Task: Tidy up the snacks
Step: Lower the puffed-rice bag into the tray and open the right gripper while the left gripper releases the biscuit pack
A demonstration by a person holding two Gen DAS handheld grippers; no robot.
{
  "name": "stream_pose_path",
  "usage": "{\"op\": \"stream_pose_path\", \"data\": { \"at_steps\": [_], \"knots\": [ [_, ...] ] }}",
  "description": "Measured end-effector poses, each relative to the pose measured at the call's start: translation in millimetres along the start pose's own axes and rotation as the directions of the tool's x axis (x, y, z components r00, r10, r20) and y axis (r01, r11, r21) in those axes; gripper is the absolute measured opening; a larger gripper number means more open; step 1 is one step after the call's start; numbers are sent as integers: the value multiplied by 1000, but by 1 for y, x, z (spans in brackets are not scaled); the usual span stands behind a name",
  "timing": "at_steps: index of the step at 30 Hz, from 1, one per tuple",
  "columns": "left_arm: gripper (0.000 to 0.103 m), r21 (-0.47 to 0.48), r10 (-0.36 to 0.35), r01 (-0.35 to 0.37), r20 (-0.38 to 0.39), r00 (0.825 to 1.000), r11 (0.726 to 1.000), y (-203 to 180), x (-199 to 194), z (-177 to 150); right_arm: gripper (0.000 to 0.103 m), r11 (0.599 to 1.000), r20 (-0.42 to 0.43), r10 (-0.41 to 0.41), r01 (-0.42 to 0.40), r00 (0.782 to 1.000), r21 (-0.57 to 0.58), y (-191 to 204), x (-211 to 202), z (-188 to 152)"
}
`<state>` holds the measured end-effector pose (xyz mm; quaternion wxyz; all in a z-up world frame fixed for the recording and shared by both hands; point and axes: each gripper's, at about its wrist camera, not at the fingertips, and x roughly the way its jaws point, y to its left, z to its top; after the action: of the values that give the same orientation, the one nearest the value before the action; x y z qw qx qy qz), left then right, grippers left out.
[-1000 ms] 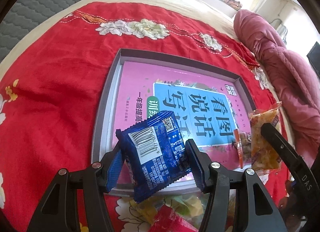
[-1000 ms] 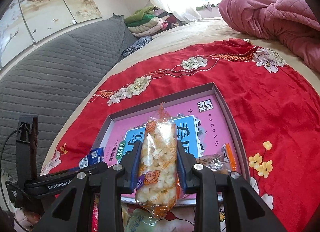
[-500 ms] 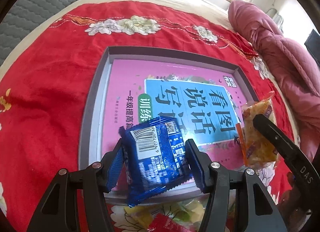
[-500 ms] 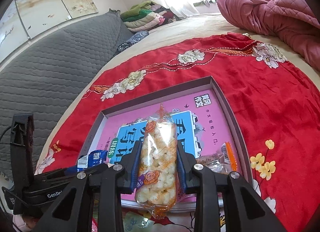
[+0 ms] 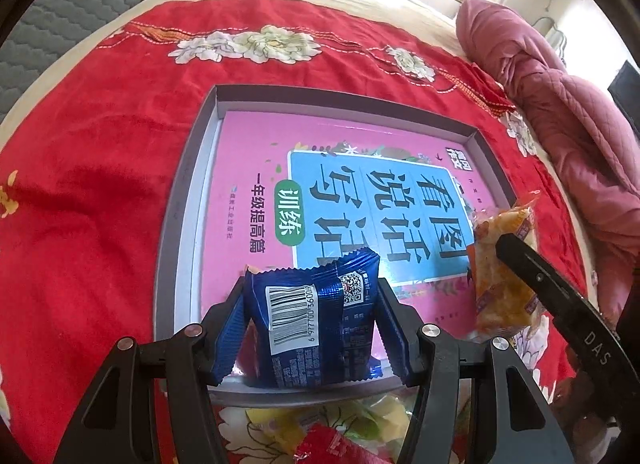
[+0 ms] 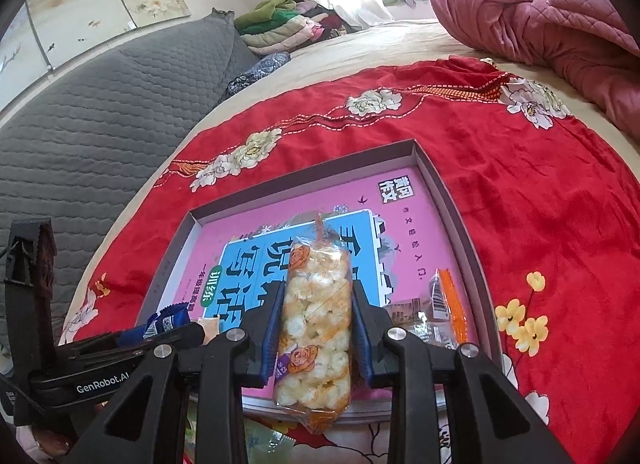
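Two grippers, each clamped on one snack, both over the near edge of a shallow grey tray [image 5: 176,204] that lies on a red flowered cloth [image 5: 100,152]. Left side first: the left gripper [image 5: 310,324] has its jaws pressed against the sides of a blue packet [image 5: 308,328], barcode facing the camera, packet upright between the blue pads and just above the tray's near rim. The tray floor is covered by a pink book [image 5: 256,152] with a blue title panel (printed text reads upside down from here). Further right, the right gripper [image 6: 318,324] is closed tight on a clear bag of puffed rice [image 6: 316,320], bag held lengthwise along the fingers with its top end over the book. In the tray's near right corner lie small wrappers, one with an orange edge [image 6: 450,300]. More loose snacks [image 5: 320,428] sit on the cloth just in front of the tray, partly hidden by the gripper frame.
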<state>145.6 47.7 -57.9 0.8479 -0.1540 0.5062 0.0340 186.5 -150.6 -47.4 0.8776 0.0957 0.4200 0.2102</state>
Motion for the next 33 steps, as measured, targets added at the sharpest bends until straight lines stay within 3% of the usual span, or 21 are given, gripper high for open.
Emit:
{"op": "stream_pose_path", "data": {
  "at_steps": [13, 33],
  "knots": [
    [62, -9, -1, 1, 0, 1000, 1000, 2, -2, 0, 32, 999, -35, -9, 7, 999, -51, 10, 3, -6],
    [62, -44, -34, 33, -15, 999, 998, 8, -9, 0, 32, 1000, -35, -16, 15, 999, -26, 4, -3, -4]
  ]
}}
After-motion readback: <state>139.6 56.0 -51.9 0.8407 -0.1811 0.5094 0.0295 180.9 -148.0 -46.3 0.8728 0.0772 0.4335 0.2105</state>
